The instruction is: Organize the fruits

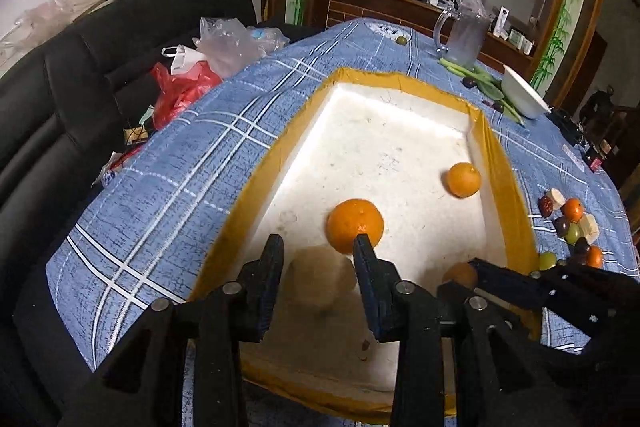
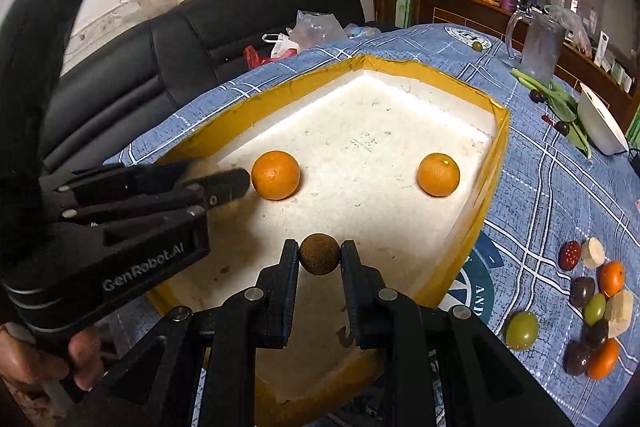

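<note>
Brown round fruit (image 2: 319, 253) sits pinched in the right hand-held gripper (image 2: 319, 255) over the foam box (image 2: 400, 115), ready to drop; left hand-held gripper (image 1: 318, 247) clasps a blurred pale piece (image 1: 320, 277).

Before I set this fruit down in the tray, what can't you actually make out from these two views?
- Left gripper: the left wrist view shows a pale blurred lump between its fingers; contact unclear.
- Tray, near edge: hidden by gripper bodies in both views.
- Brown fruit in the right gripper: its underside is out of sight.
- Fruit pile: dark pieces too small to identify.
</note>
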A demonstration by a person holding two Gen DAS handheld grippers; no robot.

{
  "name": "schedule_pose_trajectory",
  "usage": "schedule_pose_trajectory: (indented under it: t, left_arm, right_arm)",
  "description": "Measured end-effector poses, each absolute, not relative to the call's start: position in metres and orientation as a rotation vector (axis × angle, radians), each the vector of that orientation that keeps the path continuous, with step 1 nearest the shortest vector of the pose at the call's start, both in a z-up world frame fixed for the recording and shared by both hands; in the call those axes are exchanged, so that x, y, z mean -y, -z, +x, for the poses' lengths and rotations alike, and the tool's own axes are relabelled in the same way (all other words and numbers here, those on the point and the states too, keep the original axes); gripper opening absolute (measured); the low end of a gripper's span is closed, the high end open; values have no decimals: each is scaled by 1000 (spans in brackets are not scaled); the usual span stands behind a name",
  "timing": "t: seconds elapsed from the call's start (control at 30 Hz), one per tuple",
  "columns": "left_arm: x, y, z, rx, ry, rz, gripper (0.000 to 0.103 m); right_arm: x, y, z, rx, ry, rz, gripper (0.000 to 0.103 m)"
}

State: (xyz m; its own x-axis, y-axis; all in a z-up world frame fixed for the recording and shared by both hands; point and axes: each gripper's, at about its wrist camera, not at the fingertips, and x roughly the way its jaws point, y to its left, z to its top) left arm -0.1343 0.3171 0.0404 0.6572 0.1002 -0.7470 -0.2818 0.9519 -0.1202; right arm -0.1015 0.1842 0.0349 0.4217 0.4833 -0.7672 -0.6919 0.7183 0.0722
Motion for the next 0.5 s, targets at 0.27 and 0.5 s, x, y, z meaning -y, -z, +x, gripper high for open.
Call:
schedule_pose_trajectory:
  t: [0.27,0.5]
  left_arm:
    - [-323,-54,-140,-791,-238,-263,53]
    - [-319,-64,-144,-785,-238,-271,58]
  right_arm:
    - [-180,-36,-98,-855,-768,-223,46]
    - [-158,-54,-101,-817,-750,-166,56]
